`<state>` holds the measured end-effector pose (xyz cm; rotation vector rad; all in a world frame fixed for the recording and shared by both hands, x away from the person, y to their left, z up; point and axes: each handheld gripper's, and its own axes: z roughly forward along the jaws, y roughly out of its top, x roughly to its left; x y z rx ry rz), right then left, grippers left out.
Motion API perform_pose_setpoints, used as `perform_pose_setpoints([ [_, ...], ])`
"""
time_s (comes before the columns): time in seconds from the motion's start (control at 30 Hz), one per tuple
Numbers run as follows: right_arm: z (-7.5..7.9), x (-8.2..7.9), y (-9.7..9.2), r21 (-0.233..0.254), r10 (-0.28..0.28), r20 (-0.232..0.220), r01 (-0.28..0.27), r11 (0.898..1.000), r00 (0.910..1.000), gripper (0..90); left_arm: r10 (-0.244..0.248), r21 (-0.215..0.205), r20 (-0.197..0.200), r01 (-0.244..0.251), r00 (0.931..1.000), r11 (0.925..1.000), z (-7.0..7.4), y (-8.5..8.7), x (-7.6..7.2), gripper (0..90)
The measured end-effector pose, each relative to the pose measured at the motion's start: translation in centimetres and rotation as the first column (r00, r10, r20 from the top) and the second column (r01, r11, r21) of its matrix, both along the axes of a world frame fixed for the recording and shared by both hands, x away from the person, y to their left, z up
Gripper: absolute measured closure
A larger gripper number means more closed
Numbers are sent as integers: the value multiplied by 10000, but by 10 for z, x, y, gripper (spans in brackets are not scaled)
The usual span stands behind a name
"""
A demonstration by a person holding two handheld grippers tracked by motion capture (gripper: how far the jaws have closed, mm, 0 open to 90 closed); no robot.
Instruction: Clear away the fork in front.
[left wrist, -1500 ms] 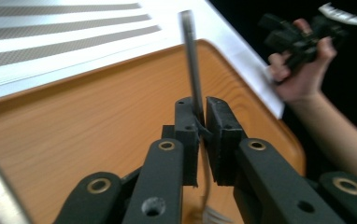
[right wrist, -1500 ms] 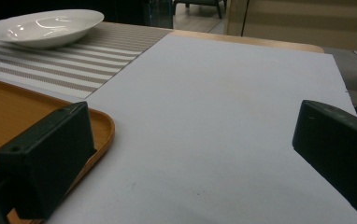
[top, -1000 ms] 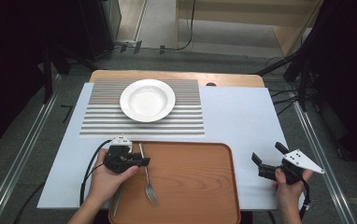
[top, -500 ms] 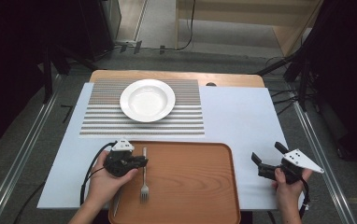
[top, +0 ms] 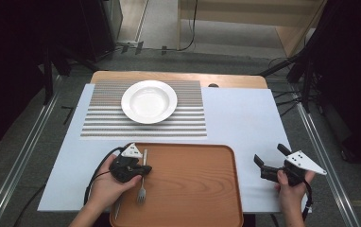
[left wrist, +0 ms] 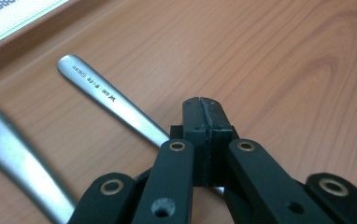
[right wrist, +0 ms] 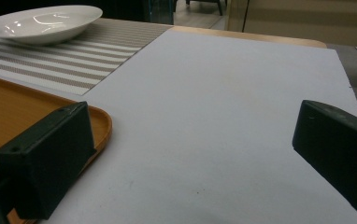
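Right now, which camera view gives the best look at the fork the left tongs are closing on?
The high view: it shows the whole fork lying on the tray, tines toward the person, with the left tongs shut on its handle. The left gripper view shows just the handle close up, running under the closed jaws.
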<state>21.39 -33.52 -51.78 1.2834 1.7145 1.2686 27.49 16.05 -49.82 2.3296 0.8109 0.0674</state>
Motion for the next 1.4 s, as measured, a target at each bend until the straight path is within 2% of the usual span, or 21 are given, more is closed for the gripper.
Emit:
perform_pose_setpoints([
  [0.2, 0, 0, 0, -2, -16, 8, 16, 10000, 10000, 0, 440, -129, 103, -439, 9990, 9990, 0, 6, 4, 894],
  [0.3, 0, 0, 0, 12, -21, 31, 21, 10000, 10000, 0, 907, -520, 228, -895, 9956, 9946, 0, 8, 10, 890],
  [0.53, 0, 0, -1, 86, -75, 1, 75, 9999, 10000, 0, 930, -414, 288, -917, 9953, 9949, -3, 8, 13, 892],
  [0.6, -1, 0, 0, 57, -65, 7, 65, 10000, 10000, 0, 941, -625, 335, -919, 9950, 9938, -2, 10, 12, 889],
  [0.63, -1, 0, 0, 25, -47, 25, 47, 10000, 10000, 0, 1091, -1201, 513, -1023, 9927, 9875, 2, 13, 12, 850],
  [0.67, -1, 0, 0, 25, -47, 25, 47, 10000, 10000, 0, 1091, -1201, 513, -1023, 9927, 9875, 2, 13, 12, 804],
  [0.7, 0, -1, 0, 33, -55, 38, 55, 10000, 10000, 0, 1475, -1554, 877, -1327, 9852, 9789, 8, 16, 12, 769],
  [0.73, 0, -1, 0, 33, -55, 38, 55, 10000, 10000, 0, 1475, -1554, 877, -1327, 9852, 9789, 8, 16, 12, 739],
  [0.77, 0, -1, -1, 83, -101, 56, 100, 9999, 9999, 0, 1744, -1982, 1040, -1515, 9792, 9684, 14, 20, 13, 689],
  [0.87, 0, -1, -1, 82, -125, 68, 124, 9999, 9999, 0, 1848, -2150, 1096, -1582, 9766, 9637, 19, 23, 14, 628],
  [0.9, 0, -1, 0, 40, -117, 85, 117, 9999, 9999, 0, 2022, -2441, 1125, -1702, 9729, 9547, 24, 27, 16, 577],
  [0.93, 0, -1, 0, 50, -132, 76, 132, 9999, 9999, 0, 2022, -2441, 1125, -1702, 9729, 9547, 24, 27, 16, 525],
  [0.97, 0, -2, 0, 45, -138, 90, 137, 9999, 9999, 0, 2221, -2734, 1078, -1859, 9690, 9438, 29, 31, 19, 483],
  [1.0, 0, -2, 0, 31, -132, 107, 131, 9999, 9999, 0, 2221, -2734, 1078, -1859, 9690, 9438, 29, 31, 19, 454],
  [1.03, 0, -2, 0, 15, -122, 124, 122, 9999, 9998, 0, 2418, -2978, 1115, -1997, 9639, 9335, 33, 34, 21, 428],
  [1.07, 0, -2, 0, 15, -122, 124, 122, 9999, 9998, 0, 2418, -2978, 1115, -1997, 9639, 9335, 33, 34, 21, 406],
  [1.1, 0, -2, 0, 39, -130, 133, 129, 9999, 9998, 0, 2461, -3199, 1134, -1991, 9626, 9263, 38, 37, 24, 378],
  [1.13, 0, -2, 0, 39, -130, 133, 129, 9999, 9998, 0, 2461, -3199, 1134, -1991, 9626, 9263, 38, 37, 24, 346],
  [1.2, 0, -2, 0, 20, -135, 142, 134, 9999, 9998, 0, 2449, -3454, 1051, -1955, 9638, 9179, 42, 39, 27, 322],
  [1.23, 0, -2, 0, 28, -139, 138, 139, 9999, 9998, 0, 2443, -3619, 978, -1942, 9648, 9118, 47, 39, 30, 222],
  [1.4, 0, -1, 1, 0, -130, 145, 130, 9999, 9998, 0, 2205, -3859, 967, -1676, 9706, 9072, 55, 41, 36, 11],
])
